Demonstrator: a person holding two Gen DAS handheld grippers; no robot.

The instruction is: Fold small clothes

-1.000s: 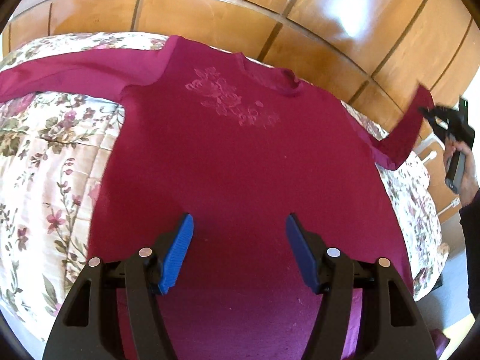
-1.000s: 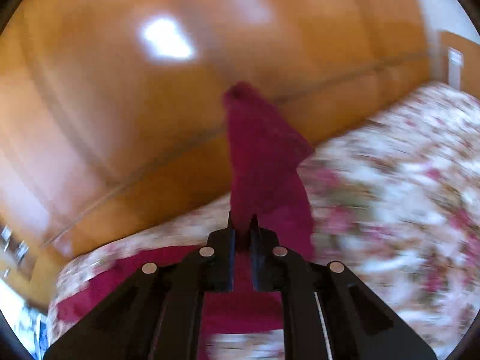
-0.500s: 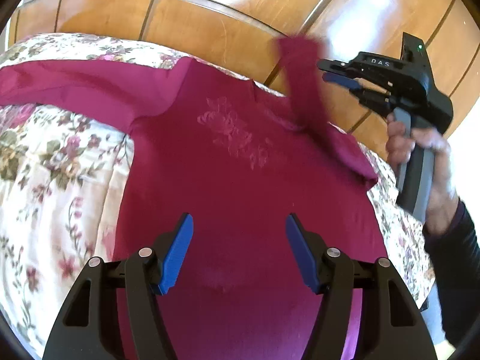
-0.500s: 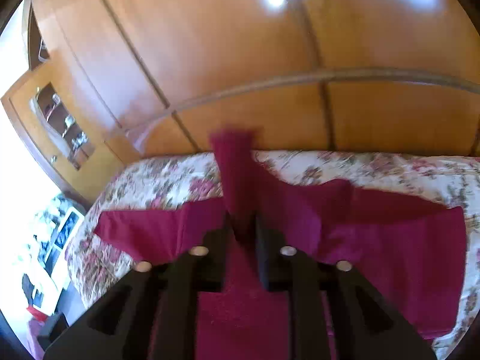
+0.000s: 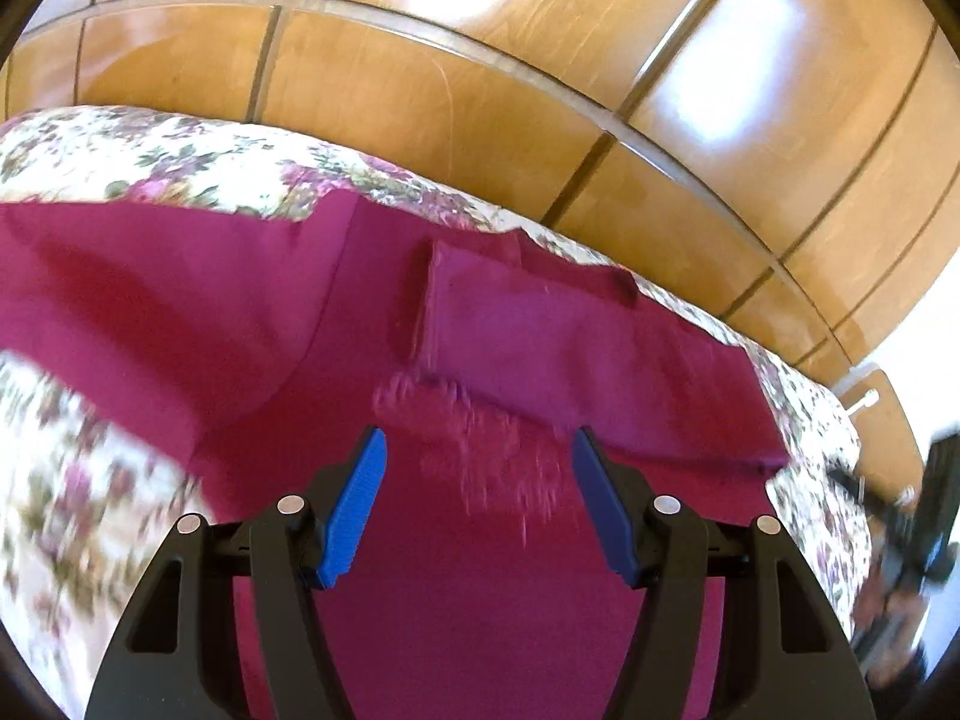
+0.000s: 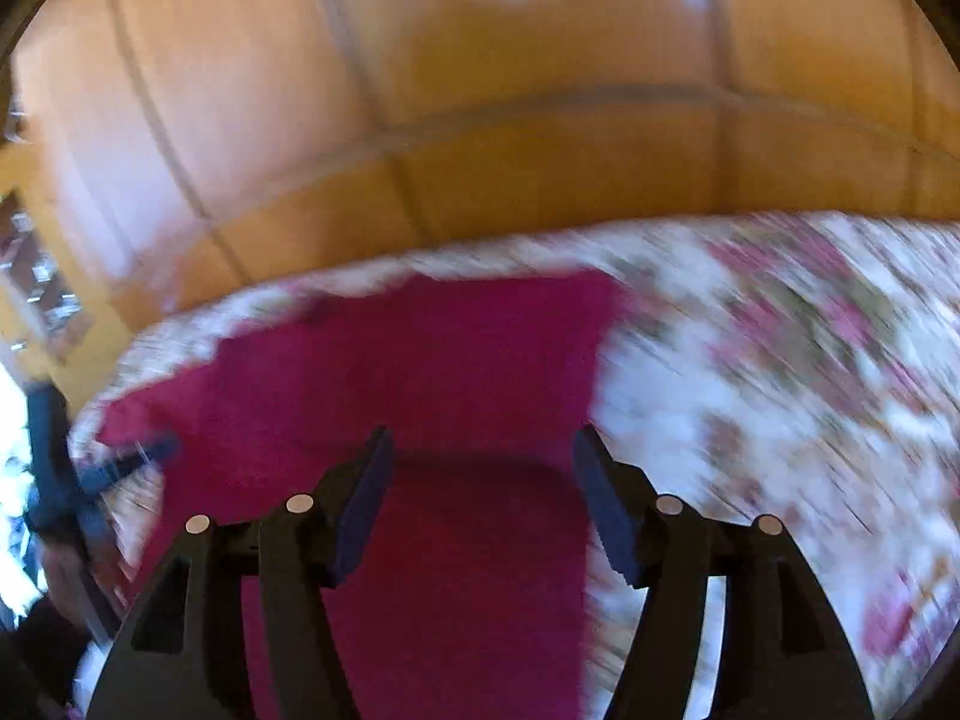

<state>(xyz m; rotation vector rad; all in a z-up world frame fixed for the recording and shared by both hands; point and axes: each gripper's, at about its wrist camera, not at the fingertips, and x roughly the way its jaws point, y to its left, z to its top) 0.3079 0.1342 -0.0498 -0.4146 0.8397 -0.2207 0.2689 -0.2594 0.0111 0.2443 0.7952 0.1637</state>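
One shirt (image 5: 480,570) flat on the bed (image 5: 120,168), both grippers empty.
My left gripper (image 5: 477,504), half open, sees one sleeve (image 5: 570,348) folded across; my right gripper (image 6: 480,498), jaws opening, shows only blur.

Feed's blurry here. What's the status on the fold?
Left tool open, empty. Right tool opening, nothing gripped. Maroon shirt flat on floral bedspread, one sleeve folded across chest. Nothing in the way.

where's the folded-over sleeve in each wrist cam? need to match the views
Left wrist: folded sleeve lies across the shirt's chest, centre, above the open left gripper.
Right wrist: too blurred to tell it apart; only the maroon shirt shows, left of centre.
Shared landmark: floral bedspread.
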